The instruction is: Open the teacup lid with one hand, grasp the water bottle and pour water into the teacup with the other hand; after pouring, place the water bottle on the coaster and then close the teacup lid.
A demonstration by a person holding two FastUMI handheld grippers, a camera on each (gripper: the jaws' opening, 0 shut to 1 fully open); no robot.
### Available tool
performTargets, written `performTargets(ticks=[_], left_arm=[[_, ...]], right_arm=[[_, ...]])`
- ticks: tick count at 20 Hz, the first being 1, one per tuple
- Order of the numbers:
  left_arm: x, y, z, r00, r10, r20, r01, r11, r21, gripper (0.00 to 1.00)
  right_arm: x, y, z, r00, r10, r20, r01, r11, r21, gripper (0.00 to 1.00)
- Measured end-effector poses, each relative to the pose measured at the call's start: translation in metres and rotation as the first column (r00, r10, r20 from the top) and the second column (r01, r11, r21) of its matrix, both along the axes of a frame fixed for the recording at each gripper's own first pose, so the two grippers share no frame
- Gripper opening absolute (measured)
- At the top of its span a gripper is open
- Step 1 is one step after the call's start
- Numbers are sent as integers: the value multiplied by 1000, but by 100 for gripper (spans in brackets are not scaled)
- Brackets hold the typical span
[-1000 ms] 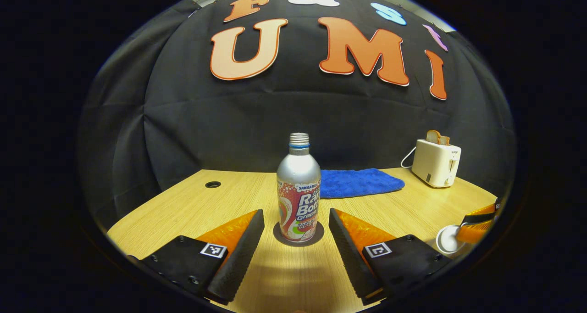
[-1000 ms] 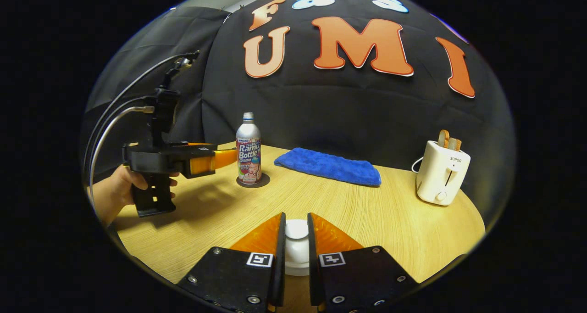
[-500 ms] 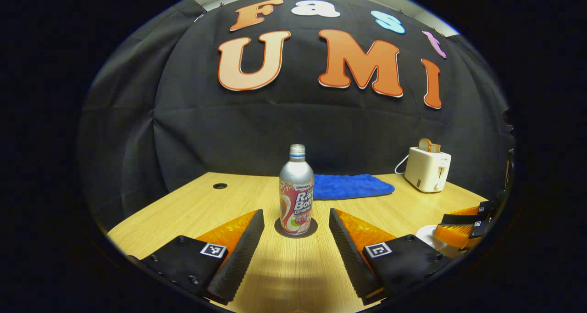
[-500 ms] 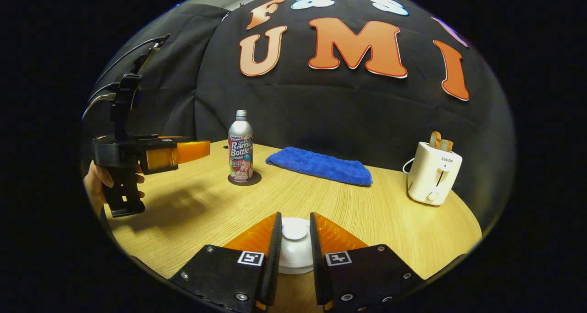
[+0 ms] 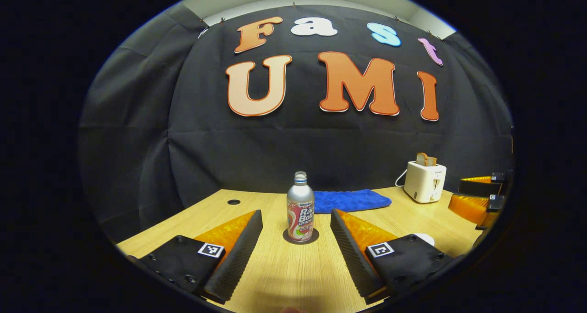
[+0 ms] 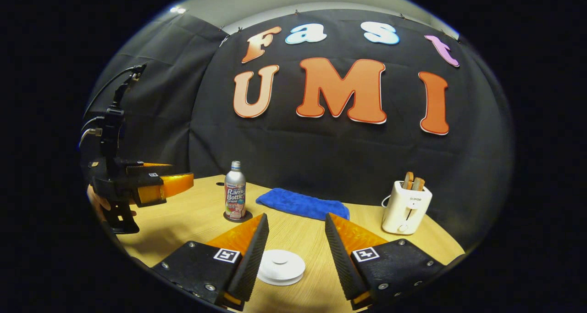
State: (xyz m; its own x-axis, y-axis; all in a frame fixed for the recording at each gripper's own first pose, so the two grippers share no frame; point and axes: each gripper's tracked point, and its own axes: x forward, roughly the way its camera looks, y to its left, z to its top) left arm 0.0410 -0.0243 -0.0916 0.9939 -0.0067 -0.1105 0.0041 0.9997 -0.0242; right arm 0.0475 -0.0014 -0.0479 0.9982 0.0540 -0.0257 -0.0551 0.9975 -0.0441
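Note:
The silver water bottle [image 5: 300,207] with a printed label stands upright on a dark round coaster [image 5: 300,236]. My left gripper [image 5: 295,214] is open, back from the bottle, which shows between its fingers. In the right gripper view the white teacup [image 6: 280,267] sits with its lid on, low between the spread fingers of my open right gripper [image 6: 296,217], untouched. The bottle [image 6: 235,191] and coaster [image 6: 237,216] stand further back on the left. The left gripper [image 6: 176,184], held by a hand [image 6: 98,198], hovers left of them. The right gripper [image 5: 456,193] shows at the far right of the left gripper view.
A blue cloth [image 6: 302,204] lies at the back of the wooden table [image 6: 206,212]. A white toaster [image 6: 406,206] with bread in it stands at the back right. A cable hole [image 5: 234,202] sits in the table's far left.
My right gripper has opened, let go of the lid's knob and drawn back and up. My left gripper has pulled back from the bottle, staying open.

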Motion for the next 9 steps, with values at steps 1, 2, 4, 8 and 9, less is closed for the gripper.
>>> performTargets(ticks=[1, 2, 4, 8, 9], left_arm=[[-4, 3, 3, 1000, 10, 4, -10, 1000, 2, 98], [-10, 5, 6, 1000, 15, 7, -15, 1000, -1, 98], [-23, 9, 12, 1000, 28, 14, -27, 1000, -13, 98], [-43, 19, 20, 997, 62, 35, -62, 998, -24, 97], [-46, 20, 21, 997, 64, 38, -63, 998, -26, 97]], right_arm=[[-6, -2, 10, 1000, -6, 23, 6, 1000, -12, 75], [-11, -3, 19, 999, -9, 50, 10, 1000, -25, 75], [-19, -3, 33, 996, -15, 86, 18, 999, -36, 76], [-30, 2, 45, 994, -11, 111, 16, 999, -45, 82], [-32, 2, 46, 993, -18, 115, 23, 999, -44, 84]])
